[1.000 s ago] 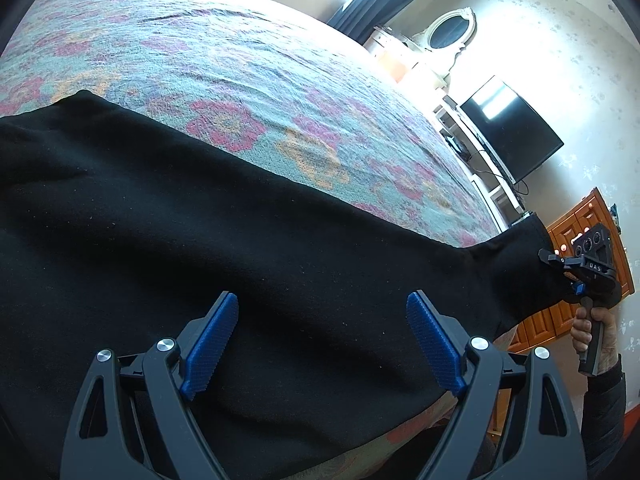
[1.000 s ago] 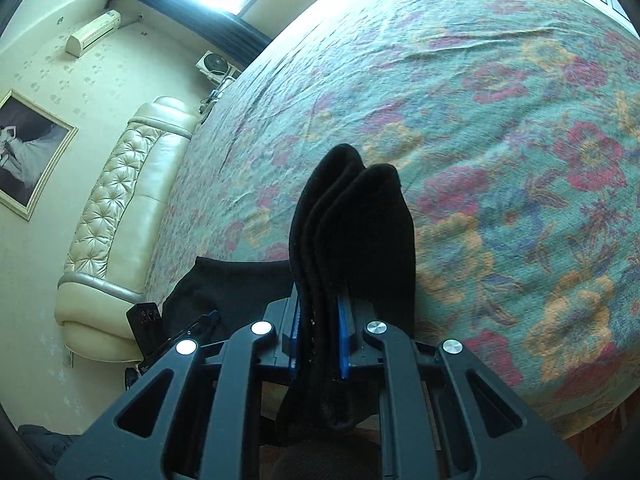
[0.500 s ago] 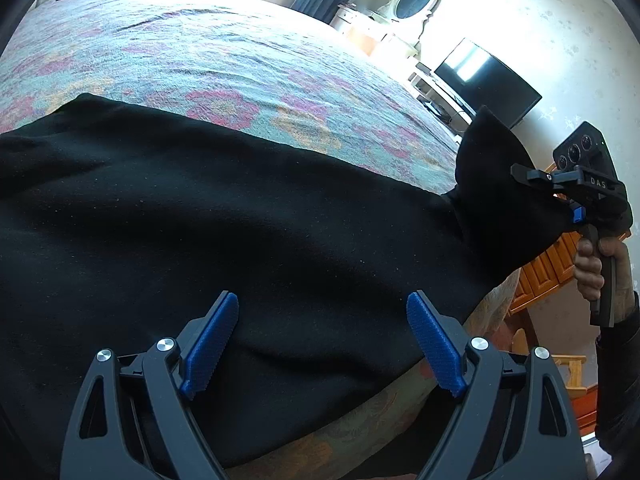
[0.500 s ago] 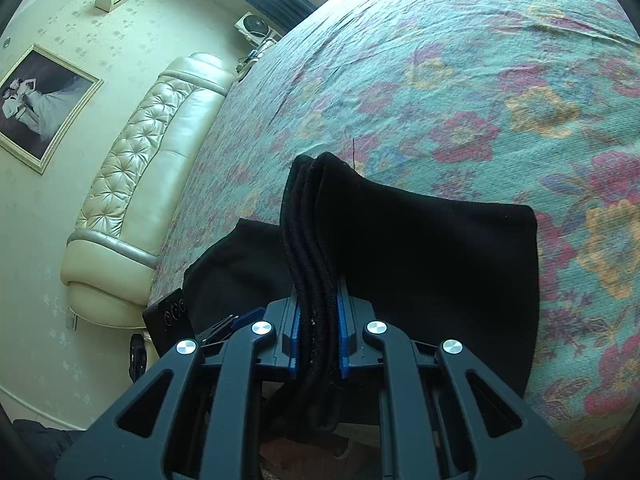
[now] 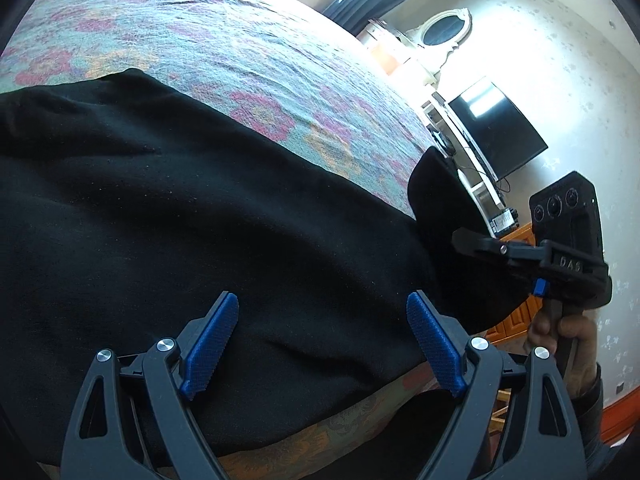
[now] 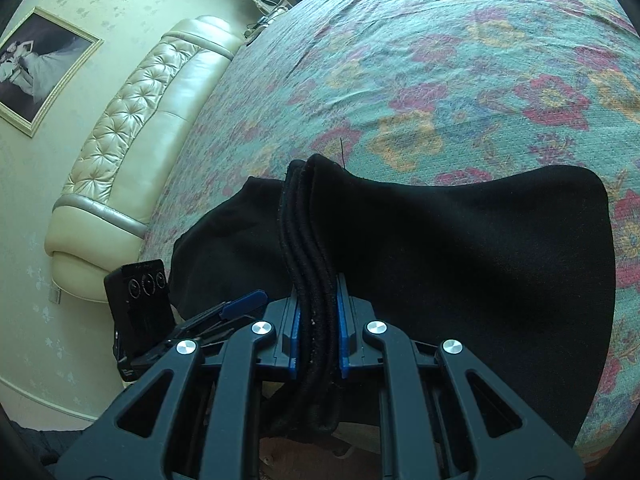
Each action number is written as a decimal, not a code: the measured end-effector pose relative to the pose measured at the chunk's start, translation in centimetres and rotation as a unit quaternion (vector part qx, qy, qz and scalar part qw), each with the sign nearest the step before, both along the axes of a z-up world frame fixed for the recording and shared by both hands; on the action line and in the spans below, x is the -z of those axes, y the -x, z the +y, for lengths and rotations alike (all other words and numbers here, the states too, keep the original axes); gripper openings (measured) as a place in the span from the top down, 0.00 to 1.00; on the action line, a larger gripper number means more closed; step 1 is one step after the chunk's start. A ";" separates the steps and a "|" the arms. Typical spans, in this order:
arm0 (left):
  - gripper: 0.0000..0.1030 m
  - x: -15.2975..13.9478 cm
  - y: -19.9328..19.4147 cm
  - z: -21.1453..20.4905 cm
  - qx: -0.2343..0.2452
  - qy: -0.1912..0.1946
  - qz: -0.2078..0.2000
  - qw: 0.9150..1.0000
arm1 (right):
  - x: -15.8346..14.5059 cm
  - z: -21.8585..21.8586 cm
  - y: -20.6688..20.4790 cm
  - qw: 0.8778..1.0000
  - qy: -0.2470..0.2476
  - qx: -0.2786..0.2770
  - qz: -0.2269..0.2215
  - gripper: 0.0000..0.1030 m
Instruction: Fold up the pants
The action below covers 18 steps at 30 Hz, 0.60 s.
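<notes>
Right wrist: pants [image 6: 460, 248] now spread wider.

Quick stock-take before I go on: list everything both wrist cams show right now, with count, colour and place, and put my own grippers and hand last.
pants: 1, black, spread on the bed, one end bunched in the right gripper
bedspread: 1, teal with red and yellow flowers, covering the bed under the pants
headboard: 1, cream, tufted, at the bed's far end in the right wrist view
framed picture: 1, pale frame, on the wall beyond the headboard
television: 1, black, against the wall past the bed
oval mirror: 1, white frame, beside the window curtain
left gripper: 1, black with blue pads, open above the pants
right gripper: 1, black with blue pads, shut on the pants
right hand: 1, on the right gripper's handle
</notes>
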<state>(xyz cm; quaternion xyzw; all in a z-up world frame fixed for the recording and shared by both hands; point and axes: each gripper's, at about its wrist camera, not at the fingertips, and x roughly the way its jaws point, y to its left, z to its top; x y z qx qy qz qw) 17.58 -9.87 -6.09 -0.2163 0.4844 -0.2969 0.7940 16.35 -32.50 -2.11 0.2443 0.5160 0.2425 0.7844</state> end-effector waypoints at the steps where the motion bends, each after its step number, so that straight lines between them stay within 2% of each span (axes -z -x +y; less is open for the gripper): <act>1: 0.17 -0.1 -0.2 0.3 -0.005 0.003 0.005 1.000 | 0.2 0.6 -0.1 1.000 0.002 -0.001 0.001 0.87; 7: 0.17 -0.6 -1.1 1.4 -0.019 0.004 0.012 1.000 | 1.3 4.8 -0.2 0.997 0.070 -0.022 -0.005 0.87; 18: 0.17 0.0 -0.9 2.3 -0.031 0.011 0.025 0.999 | 3.3 7.6 -0.1 0.993 0.115 -0.008 0.004 0.86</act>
